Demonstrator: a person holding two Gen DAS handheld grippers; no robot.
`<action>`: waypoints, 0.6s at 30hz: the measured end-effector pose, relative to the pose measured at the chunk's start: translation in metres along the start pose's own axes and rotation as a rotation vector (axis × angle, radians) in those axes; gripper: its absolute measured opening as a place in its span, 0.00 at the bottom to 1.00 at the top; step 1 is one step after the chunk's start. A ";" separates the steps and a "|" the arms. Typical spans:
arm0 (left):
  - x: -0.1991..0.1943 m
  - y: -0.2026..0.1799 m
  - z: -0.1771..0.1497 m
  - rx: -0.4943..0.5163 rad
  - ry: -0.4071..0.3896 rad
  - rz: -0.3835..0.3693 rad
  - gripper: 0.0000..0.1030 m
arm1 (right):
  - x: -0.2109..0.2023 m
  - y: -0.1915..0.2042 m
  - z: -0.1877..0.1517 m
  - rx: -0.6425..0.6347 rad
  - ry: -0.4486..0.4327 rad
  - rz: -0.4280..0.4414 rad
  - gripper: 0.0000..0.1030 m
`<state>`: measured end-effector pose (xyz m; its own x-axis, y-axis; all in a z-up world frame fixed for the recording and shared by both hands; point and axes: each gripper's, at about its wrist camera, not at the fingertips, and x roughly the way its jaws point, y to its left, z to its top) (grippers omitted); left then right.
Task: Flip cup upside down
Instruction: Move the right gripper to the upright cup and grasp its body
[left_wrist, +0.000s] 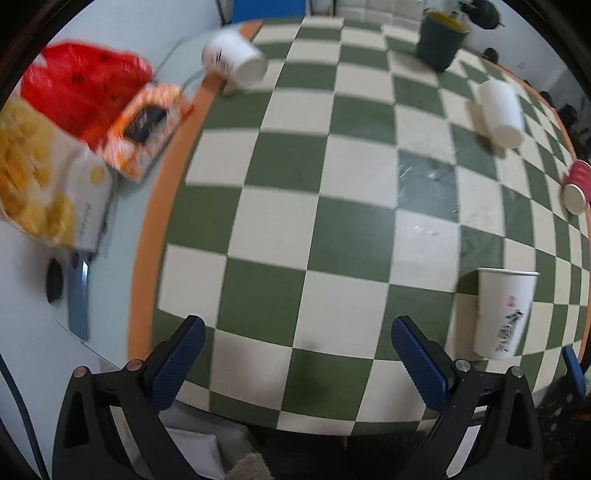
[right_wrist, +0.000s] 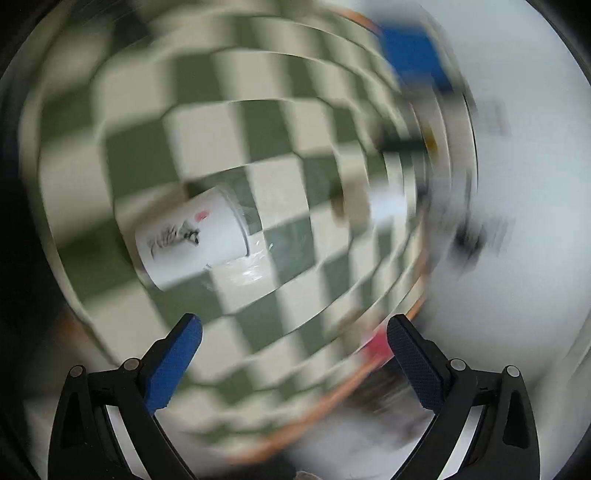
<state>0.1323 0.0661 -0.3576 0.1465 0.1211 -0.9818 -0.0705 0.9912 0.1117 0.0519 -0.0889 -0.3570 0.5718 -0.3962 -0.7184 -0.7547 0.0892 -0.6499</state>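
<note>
Standing upright on the green-and-white checkered mat (left_wrist: 288, 177), the printed white paper cup (left_wrist: 504, 314) sits near the mat's front right corner, just beyond the left gripper (left_wrist: 297, 332), whose blue-padded fingers are spread wide with nothing between them. The right gripper (right_wrist: 293, 332) is likewise spread and empty, its heavily blurred view showing the same cup (right_wrist: 192, 238) ahead over the mat. Farther across the mat from the cup lie two plain white cups (left_wrist: 500, 112) and a red cup (left_wrist: 576, 186).
</note>
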 end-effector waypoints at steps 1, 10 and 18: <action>0.006 0.002 -0.001 -0.018 0.014 -0.006 1.00 | 0.003 0.015 0.003 -0.151 -0.021 -0.047 0.99; 0.046 0.004 -0.015 -0.145 0.123 0.012 1.00 | 0.036 0.093 -0.010 -1.058 -0.205 -0.229 0.99; 0.058 0.000 -0.025 -0.196 0.190 0.074 1.00 | 0.074 0.113 -0.029 -1.379 -0.268 -0.352 0.99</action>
<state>0.1158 0.0720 -0.4180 -0.0526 0.1620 -0.9854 -0.2666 0.9486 0.1702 -0.0003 -0.1350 -0.4762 0.7146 -0.0177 -0.6994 -0.1796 -0.9708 -0.1589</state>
